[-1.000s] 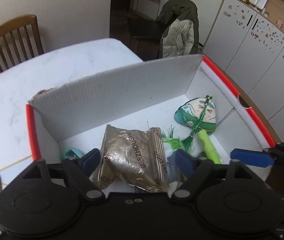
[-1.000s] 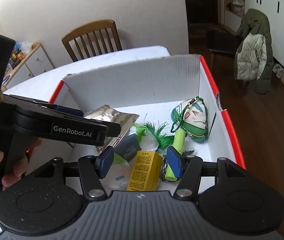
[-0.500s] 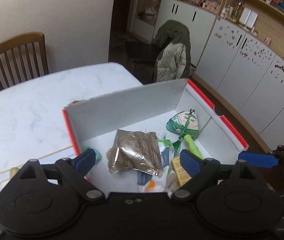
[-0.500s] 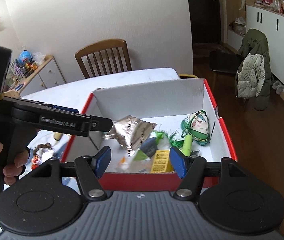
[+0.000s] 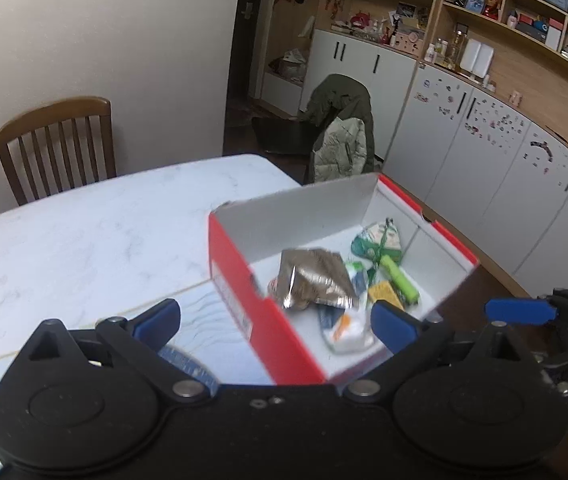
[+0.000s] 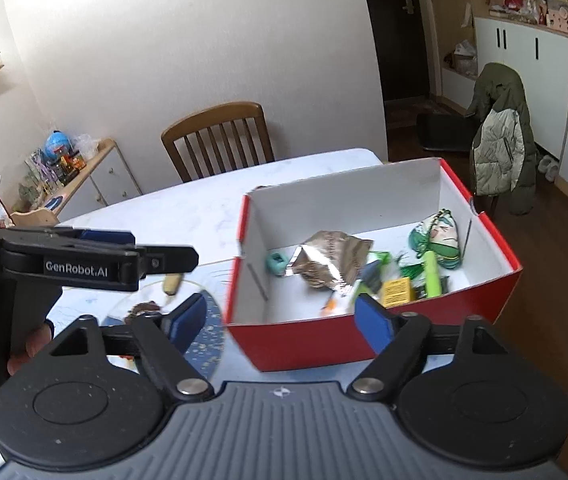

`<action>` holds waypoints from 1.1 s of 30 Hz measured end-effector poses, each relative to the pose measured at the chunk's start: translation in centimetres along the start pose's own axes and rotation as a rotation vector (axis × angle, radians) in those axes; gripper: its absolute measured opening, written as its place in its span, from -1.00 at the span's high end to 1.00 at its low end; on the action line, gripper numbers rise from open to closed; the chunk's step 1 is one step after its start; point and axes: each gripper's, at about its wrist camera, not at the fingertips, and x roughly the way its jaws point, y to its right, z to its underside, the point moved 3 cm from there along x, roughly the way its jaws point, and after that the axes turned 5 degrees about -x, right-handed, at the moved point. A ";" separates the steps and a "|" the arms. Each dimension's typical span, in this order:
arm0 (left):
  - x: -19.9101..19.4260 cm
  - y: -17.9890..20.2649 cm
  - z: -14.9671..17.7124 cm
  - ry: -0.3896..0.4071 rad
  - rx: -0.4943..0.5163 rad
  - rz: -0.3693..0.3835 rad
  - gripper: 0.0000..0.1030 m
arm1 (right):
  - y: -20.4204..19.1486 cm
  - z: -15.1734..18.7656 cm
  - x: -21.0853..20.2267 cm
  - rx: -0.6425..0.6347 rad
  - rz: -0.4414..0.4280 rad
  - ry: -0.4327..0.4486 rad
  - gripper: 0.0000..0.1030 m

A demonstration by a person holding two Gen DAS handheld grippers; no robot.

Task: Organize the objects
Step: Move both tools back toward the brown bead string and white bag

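Both grippers have pulled back and up from the box since 1 second ago, when the left gripper (image 5: 275, 320) sat low inside it with the brown foil packet (image 5: 316, 280) between its fingers; that packet now lies loose on the box floor. Nearest the lens, the left gripper's 2 blue pads stand wide apart with nothing between them, above the near red corner of the box. The right gripper (image 6: 284, 316) is likewise spread wide and empty, hovering over the near wall of the box. From the right wrist view, the left tool is seen side-on at the left, gripped by a hand (image 6: 23, 344).

Just under the grippers, a round plate (image 6: 203, 340) with blue speckles rests on the white table (image 5: 83, 232), beside the box's left side.

Beyond that, the red box (image 6: 324, 340) with white inner walls holds the gathered things: a small teal item (image 6: 276, 263) at the left wall, the foil packet in the middle, a yellow carton (image 6: 396, 292), a green tube (image 6: 432, 276), and a green-and-white plush charm (image 6: 440, 236) toward the far right.

Farthest off, a wooden chair (image 6: 219, 136) stands behind the table, and a coat (image 6: 500, 136) hangs over another chair.
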 end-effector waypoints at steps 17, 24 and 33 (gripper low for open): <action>-7.0 -9.1 4.1 0.057 0.015 -0.035 -0.99 | -9.6 2.6 -2.0 -0.010 0.114 0.026 -0.68; -7.8 -14.0 5.2 0.055 -0.066 -0.065 -0.99 | -12.6 3.0 -0.2 -0.032 0.097 -0.019 -0.68; -5.7 -18.3 8.5 0.018 -0.090 -0.079 -0.99 | -15.7 2.6 4.3 -0.098 0.074 -0.087 -0.68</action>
